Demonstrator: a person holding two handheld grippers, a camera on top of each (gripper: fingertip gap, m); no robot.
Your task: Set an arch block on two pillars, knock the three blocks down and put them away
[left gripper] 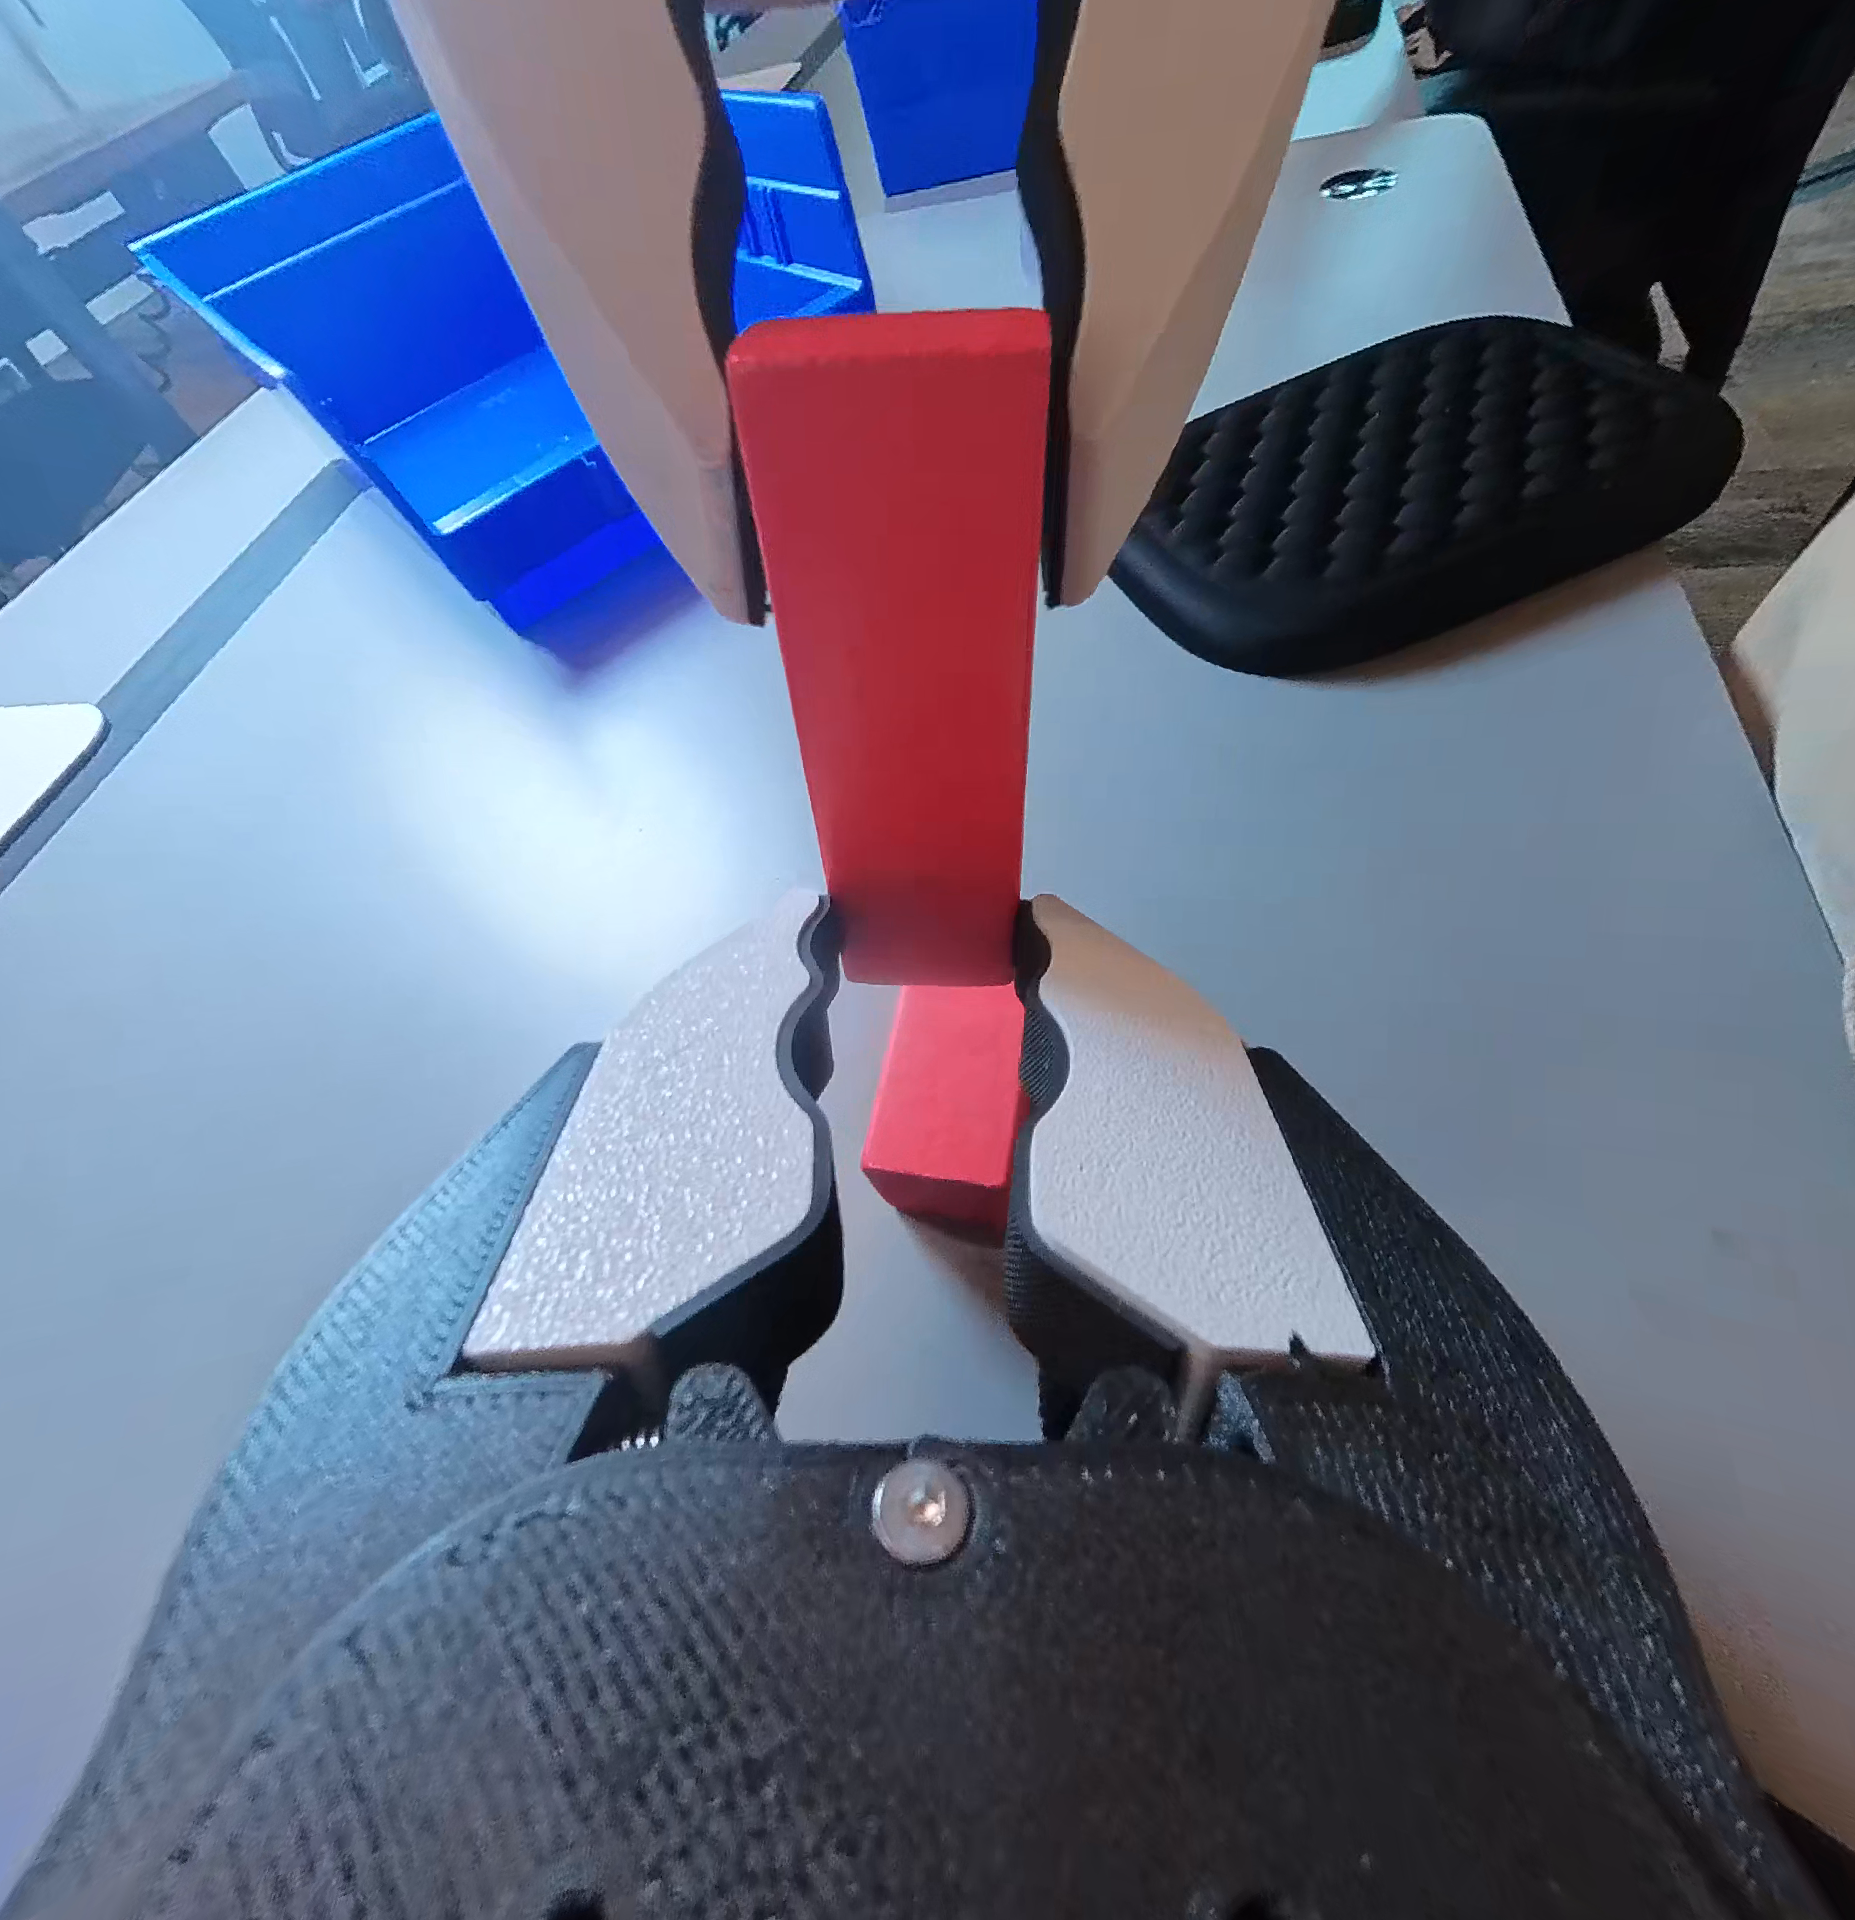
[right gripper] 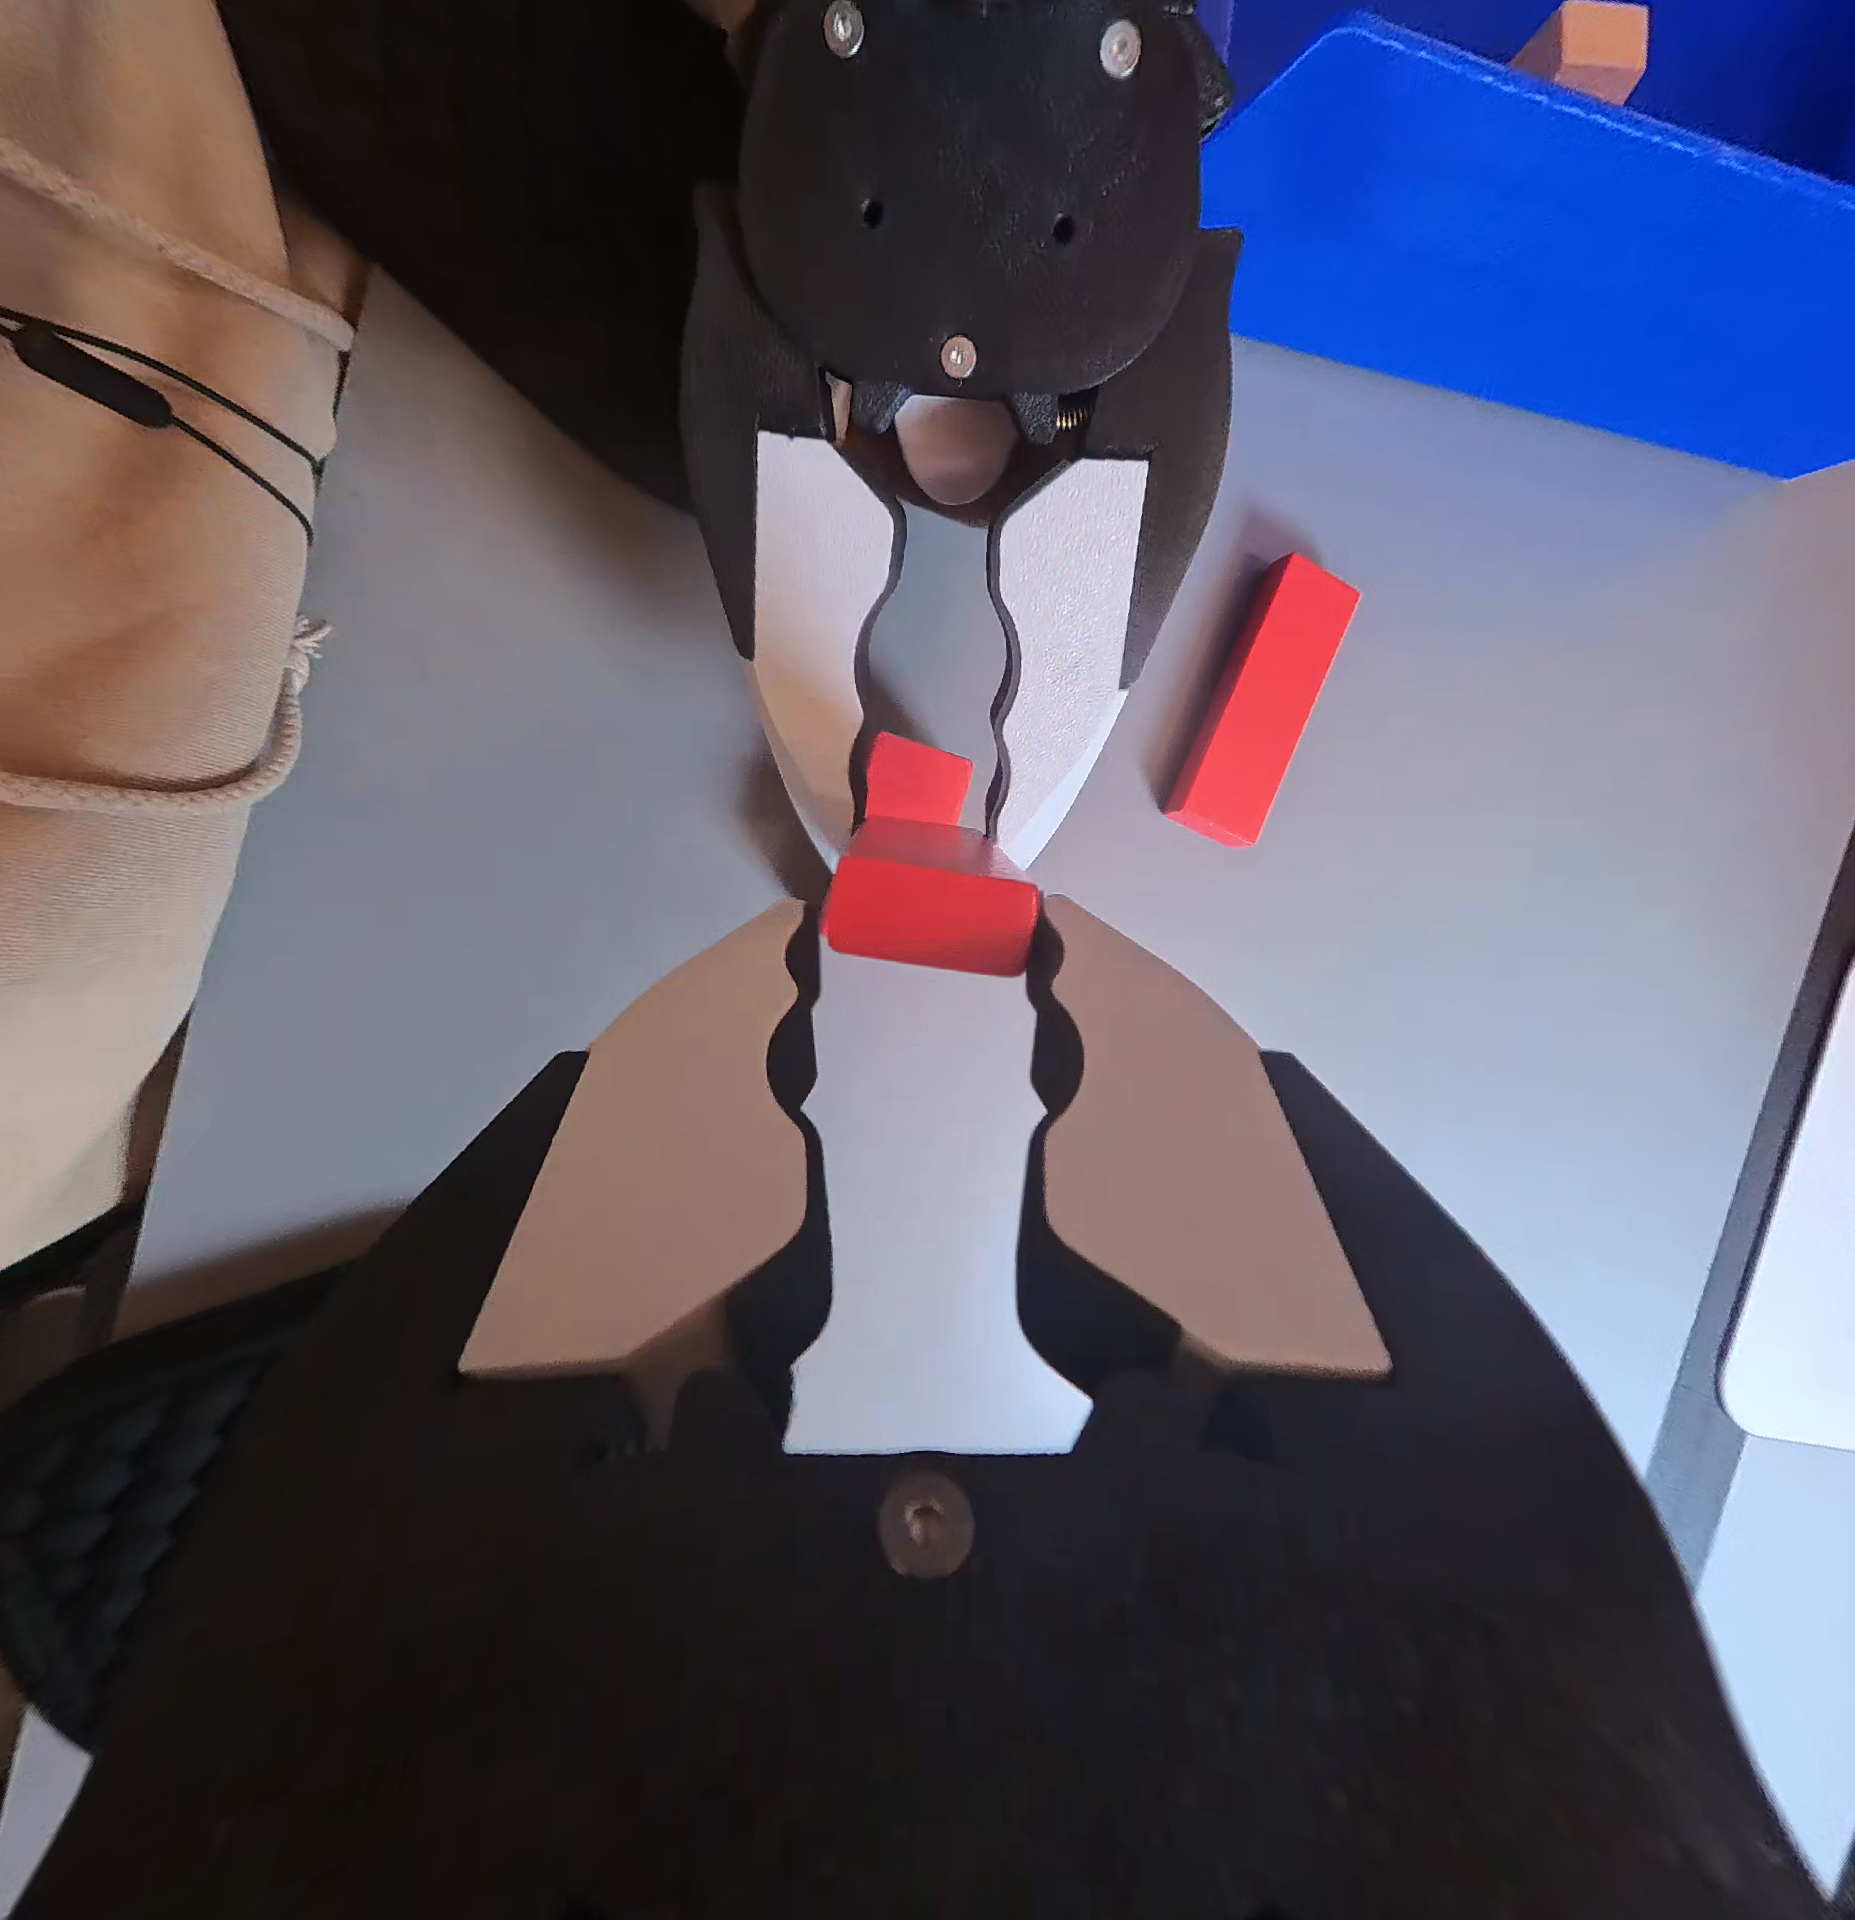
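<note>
Fingers of both grippers, left (left gripper: 928, 940) and right (right gripper: 928, 914), clamped on opposite ends of one red block (left gripper: 892, 644), second red block (right gripper: 1261, 701) lying flat on the surface (right gripper: 1422, 1039) near the blue bin (right gripper: 1525, 260)

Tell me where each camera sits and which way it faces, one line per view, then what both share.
Left wrist view: on the left gripper, looking low across the grey table toward the blue bins; own fingers show below.
Right wrist view: on the right gripper, looking steeply down at the table, toward the person's beige clothing; own fingers show below.
Shared: the long red block, gripped at opposite ends by both grippers, which face each other.
</note>
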